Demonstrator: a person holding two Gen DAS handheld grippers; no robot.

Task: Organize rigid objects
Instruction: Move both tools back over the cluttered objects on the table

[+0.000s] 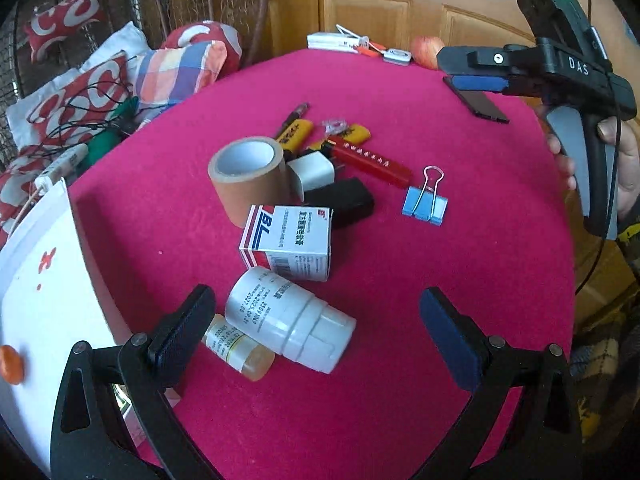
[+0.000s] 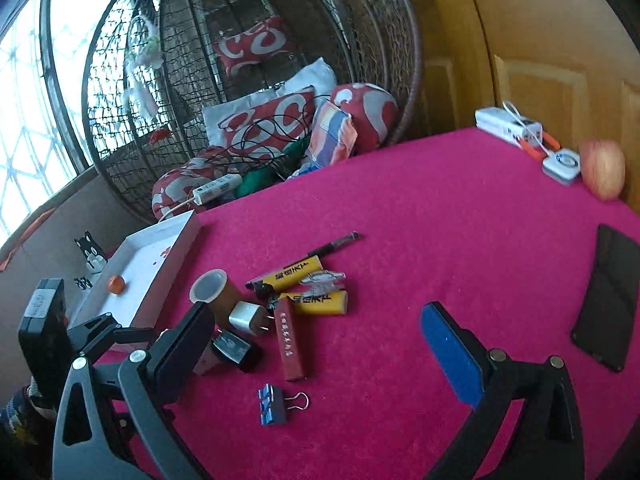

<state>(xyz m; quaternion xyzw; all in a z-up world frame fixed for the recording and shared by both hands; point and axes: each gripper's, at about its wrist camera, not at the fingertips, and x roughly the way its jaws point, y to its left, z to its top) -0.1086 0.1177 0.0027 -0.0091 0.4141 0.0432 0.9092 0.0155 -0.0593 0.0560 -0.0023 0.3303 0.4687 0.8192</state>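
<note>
A round table [image 1: 460,288] covered in pink cloth carries everything. At its left edge sits a white tray [image 1: 44,280] with a small orange ball [image 2: 116,284] in it. Near the far right edge lies a black phone [image 2: 606,298], flat on the cloth, and at the far edge an apple [image 2: 602,174] rests just beside a white box [image 2: 506,122].

The clutter is bunched in the middle. A roll of brown tape [image 1: 250,178] stands tilted, touching a white plug [image 1: 312,170] and a black charger [image 1: 346,200]. A white medicine box [image 1: 290,246] leans against the roll's near side. Nearer the front edge a white bottle [image 1: 290,320] lies on its side, a small amber bottle [image 1: 238,350] pressed against it. Beyond the plug lie a red lighter [image 1: 370,160], two yellow lighters [image 2: 298,274] and a dark pen [image 2: 338,242]. A blue binder clip [image 1: 426,204] sits apart, toward the right.

The left gripper [image 1: 316,320] hangs over the front edge, fingers spread wide, the white bottle between them, untouched. The right gripper [image 2: 316,336], held in a hand [image 1: 622,164] over the right edge, is likewise spread wide and holds nothing.
</note>
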